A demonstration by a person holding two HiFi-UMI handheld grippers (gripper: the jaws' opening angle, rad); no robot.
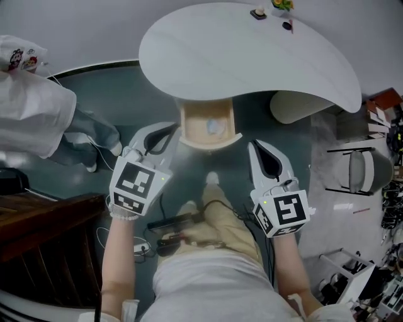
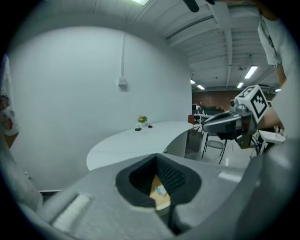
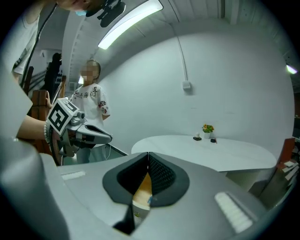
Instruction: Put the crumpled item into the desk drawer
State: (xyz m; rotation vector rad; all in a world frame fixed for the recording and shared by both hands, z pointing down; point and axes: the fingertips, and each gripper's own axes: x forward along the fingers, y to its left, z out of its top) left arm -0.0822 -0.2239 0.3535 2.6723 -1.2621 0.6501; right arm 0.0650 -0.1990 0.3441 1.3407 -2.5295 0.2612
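Note:
The pale crumpled item [image 1: 216, 126] lies inside the open wooden drawer [image 1: 189, 129] under the front edge of the white desk [image 1: 252, 56]. My left gripper [image 1: 174, 129] hovers just left of the drawer's front, shut and holding nothing. My right gripper [image 1: 254, 146] is level with it just right of the drawer, also shut and holding nothing. In the left gripper view the drawer and the crumpled item [image 2: 161, 190] show through the gap behind the closed fingertips. The right gripper view shows a strip of the drawer [image 3: 142, 185] the same way.
A small plant [image 1: 281, 5] and two small objects [image 1: 258, 12] stand at the desk's far edge. A person in a white shirt [image 1: 25, 94] stands at the left, by dark wooden furniture [image 1: 38, 233]. A chair [image 1: 362, 166] stands at the right. My leg and cables lie below the drawer.

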